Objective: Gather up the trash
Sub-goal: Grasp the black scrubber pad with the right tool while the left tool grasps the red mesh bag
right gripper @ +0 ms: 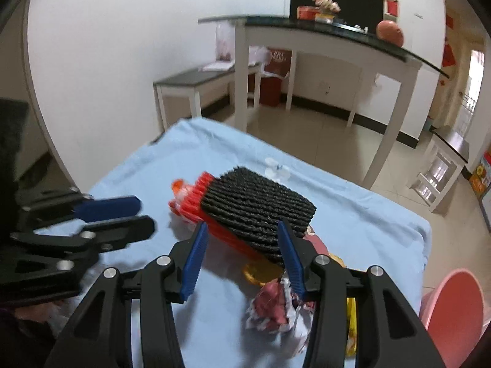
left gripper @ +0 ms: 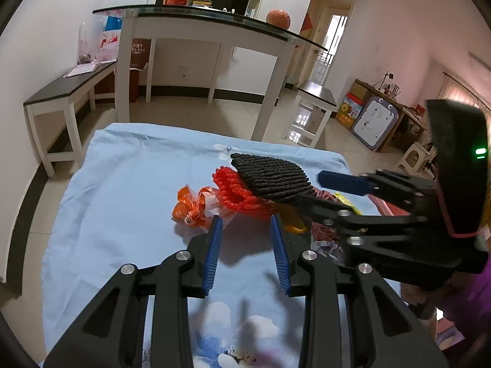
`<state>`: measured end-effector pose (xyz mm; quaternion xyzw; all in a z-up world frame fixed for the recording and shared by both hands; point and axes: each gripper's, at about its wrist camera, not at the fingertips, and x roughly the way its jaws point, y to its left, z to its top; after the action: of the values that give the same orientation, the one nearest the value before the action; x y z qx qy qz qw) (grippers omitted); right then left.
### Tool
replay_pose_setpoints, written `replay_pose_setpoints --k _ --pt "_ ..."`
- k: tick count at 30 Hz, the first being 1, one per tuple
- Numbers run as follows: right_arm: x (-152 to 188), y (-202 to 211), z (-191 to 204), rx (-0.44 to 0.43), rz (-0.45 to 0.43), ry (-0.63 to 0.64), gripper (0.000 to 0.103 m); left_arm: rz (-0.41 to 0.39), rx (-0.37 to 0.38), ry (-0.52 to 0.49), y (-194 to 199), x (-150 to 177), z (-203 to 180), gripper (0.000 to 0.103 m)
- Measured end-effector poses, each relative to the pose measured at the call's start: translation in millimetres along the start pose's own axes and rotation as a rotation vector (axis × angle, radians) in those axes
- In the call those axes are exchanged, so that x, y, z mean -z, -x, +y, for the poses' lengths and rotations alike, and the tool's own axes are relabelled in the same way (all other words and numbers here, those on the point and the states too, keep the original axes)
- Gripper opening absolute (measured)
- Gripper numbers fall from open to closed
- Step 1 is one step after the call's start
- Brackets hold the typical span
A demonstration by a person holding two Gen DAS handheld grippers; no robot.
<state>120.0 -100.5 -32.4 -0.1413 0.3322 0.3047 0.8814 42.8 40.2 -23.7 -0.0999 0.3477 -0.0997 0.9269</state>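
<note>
— Left tool (left gripper: 245, 224) fingers sit closest in my left view, blue pads apart with nothing but blue cloth (left gripper: 122, 184) between them. It hangs low over the near side of the table, angled down, so I judge it is staged for the next pick, not mid-grab.

— And the right?

— Right tool (right gripper: 241, 230) is also spread. From its own camera the near end of the black ribbed pad (right gripper: 260, 208) shows between the pads, but I see neither pad pressing on it — so apart, nothing clamped. Tilting it down at the heap lets me straddle a piece from above.

— Where is the trash?

— Just under the right tool's fingers lies a crumpled red-and-white wrapper (right gripper: 273, 306), with a yellow wrapper (right gripper: 260, 273) touching it. Beyond those the black pad lies on top of a red ribbed piece (right gripper: 199, 196), and an orange plastic bag (left gripper: 190, 205) sits beside that on the left. All of it is in one loose heap mid-table, which is why both tools converge there.

— Somewhere to drop it?

— A pink bin (right gripper: 454, 306) stands off the table's right edge; that is my guess. Farther back are a glass-topped dining table (left gripper: 214, 21) and a low bench (left gripper: 67, 89) — not involved.
</note>
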Motion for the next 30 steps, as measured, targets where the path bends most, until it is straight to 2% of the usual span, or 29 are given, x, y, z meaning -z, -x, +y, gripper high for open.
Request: replay_pose_setpoints --k 4,5,6,7,8,12,18,23,30 --pt "-2.5 -24.1 1.3 0.018 0.039 0.030 0.045 0.009 0.016 0.008 -5.4 -1.8 4.7 0.033" --pt "-2.2 -28.8 1.5 0.020 0.046 0.034 0.028 0.011 0.019 0.010 -6.7 -2.6 5.3 0.033" --pt "-1.8 -32.0 2.2 0.018 0.053 0.033 0.017 0.011 0.022 0.012 -7.7 -3.6 5.9 0.033" --pt "-1.9 -35.4 2.2 0.015 0.065 0.027 0.009 0.010 0.023 0.014 -7.9 -3.7 6.1 0.033" --pt "-1.7 -35.5 1.1 0.011 0.063 0.014 0.008 0.008 0.023 0.018 -8.3 -4.5 6.8 0.033" --pt "-2.0 -20.9 -11.9 -0.025 0.016 -0.070 0.006 -0.001 0.040 0.038 -9.3 -8.1 8.3 0.032" --pt "-9.9 25.5 -42.3 -0.065 -0.112 -0.256 0.006 0.010 0.087 0.068 -17.2 -12.9 -1.6 0.032" --pt "-4.3 56.2 -65.5 -0.040 -0.177 -0.360 0.006 0.041 0.060 0.139 -37.6 -16.4 -8.0 0.032" --pt "17.0 70.9 -84.2 -0.026 -0.185 -0.437 0.006 0.121 -0.028 0.291 -74.5 -18.6 -4.0 0.032"
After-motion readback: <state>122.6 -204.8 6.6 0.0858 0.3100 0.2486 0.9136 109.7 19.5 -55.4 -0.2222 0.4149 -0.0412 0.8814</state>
